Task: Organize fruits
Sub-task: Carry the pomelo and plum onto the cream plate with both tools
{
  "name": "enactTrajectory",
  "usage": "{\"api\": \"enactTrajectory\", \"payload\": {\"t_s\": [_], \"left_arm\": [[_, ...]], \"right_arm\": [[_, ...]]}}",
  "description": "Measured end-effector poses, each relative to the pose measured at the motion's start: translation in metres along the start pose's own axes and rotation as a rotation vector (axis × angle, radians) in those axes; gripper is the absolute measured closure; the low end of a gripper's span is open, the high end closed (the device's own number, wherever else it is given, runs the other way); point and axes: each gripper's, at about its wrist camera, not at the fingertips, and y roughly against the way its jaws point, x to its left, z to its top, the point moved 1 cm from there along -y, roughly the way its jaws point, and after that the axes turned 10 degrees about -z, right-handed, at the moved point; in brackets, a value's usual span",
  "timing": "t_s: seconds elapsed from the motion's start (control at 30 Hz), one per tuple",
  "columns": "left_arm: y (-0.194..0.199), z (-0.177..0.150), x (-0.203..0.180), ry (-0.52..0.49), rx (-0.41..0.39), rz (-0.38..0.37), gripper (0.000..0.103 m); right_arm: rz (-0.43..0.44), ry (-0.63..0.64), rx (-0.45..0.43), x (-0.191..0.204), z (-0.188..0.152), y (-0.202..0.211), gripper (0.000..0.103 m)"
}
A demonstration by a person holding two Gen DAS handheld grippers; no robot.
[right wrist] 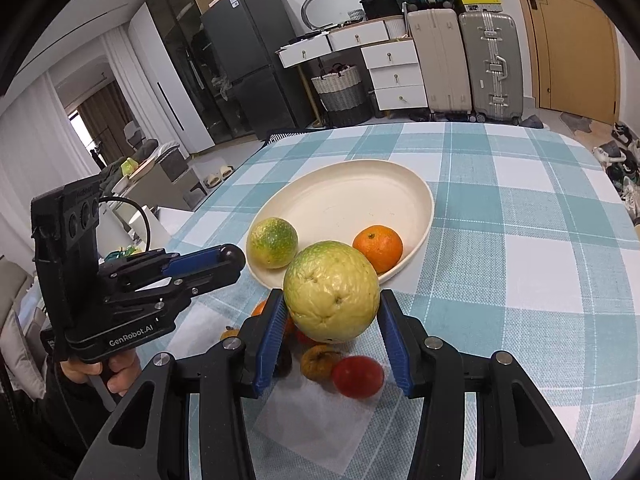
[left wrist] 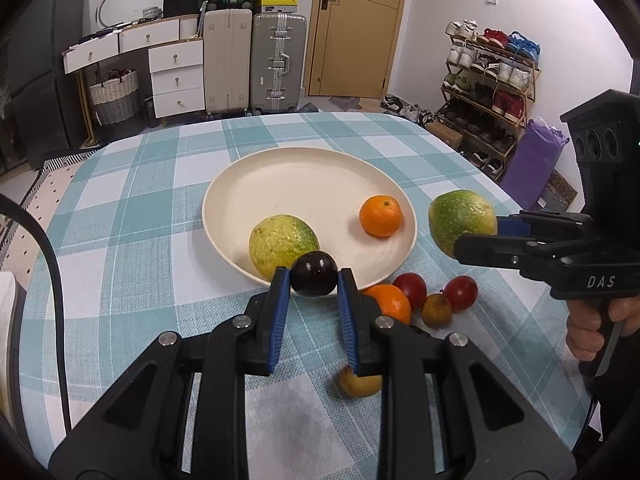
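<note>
A cream plate [left wrist: 312, 176] [right wrist: 348, 196] on the checked cloth holds a yellow-green citrus [left wrist: 283, 243] [right wrist: 272, 243] and a small orange [left wrist: 380, 216] [right wrist: 378, 248]. My left gripper [left wrist: 313, 280] is shut on a dark plum [left wrist: 313, 273] [right wrist: 234, 258], held just above the plate's near rim. My right gripper [right wrist: 332, 308] is shut on a large green-yellow citrus [right wrist: 332, 292] [left wrist: 460, 220], held above the cloth by the plate's right edge. Loose on the cloth lie an orange [left wrist: 390, 304], two red fruits [left wrist: 460, 293], a brown fruit [left wrist: 437, 310] and a yellow fruit [left wrist: 360, 384].
The table [left wrist: 140, 200] drops off at its far and side edges. Behind it stand suitcases [left wrist: 276, 64], white drawers [left wrist: 176, 76], a door [left wrist: 356, 28] and a shoe rack [left wrist: 488, 84]. A black cable [left wrist: 52, 280] hangs at the left.
</note>
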Motion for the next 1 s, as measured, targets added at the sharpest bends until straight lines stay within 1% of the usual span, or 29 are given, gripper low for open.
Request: {"api": "enactTrajectory", "payload": {"t_s": [0.33,0.5,0.67,0.87,1.0], "left_arm": [[-0.017,0.008,0.006,-0.008,0.024,-0.019,0.081],[-0.024,0.010,0.008,-0.008,0.030,-0.031,0.081],[-0.029,0.011,0.010,-0.010,0.038,-0.028,0.081],[-0.035,0.016,0.017,-0.007,0.040,-0.019,0.081],[-0.040,0.020,0.020,-0.018,0.041,0.004,0.081]], "right_arm": [[0.019,0.012,0.027,0.010,0.016,-0.023,0.056],[0.013,0.013,0.054,0.011,0.021,-0.038,0.056],[-0.010,0.041,0.068,0.013,0.022,-0.049,0.056],[-0.011,0.042,0.086,0.013,0.027,-0.061,0.056],[-0.021,0.055,0.093,0.015,0.030,-0.067,0.056]]}}
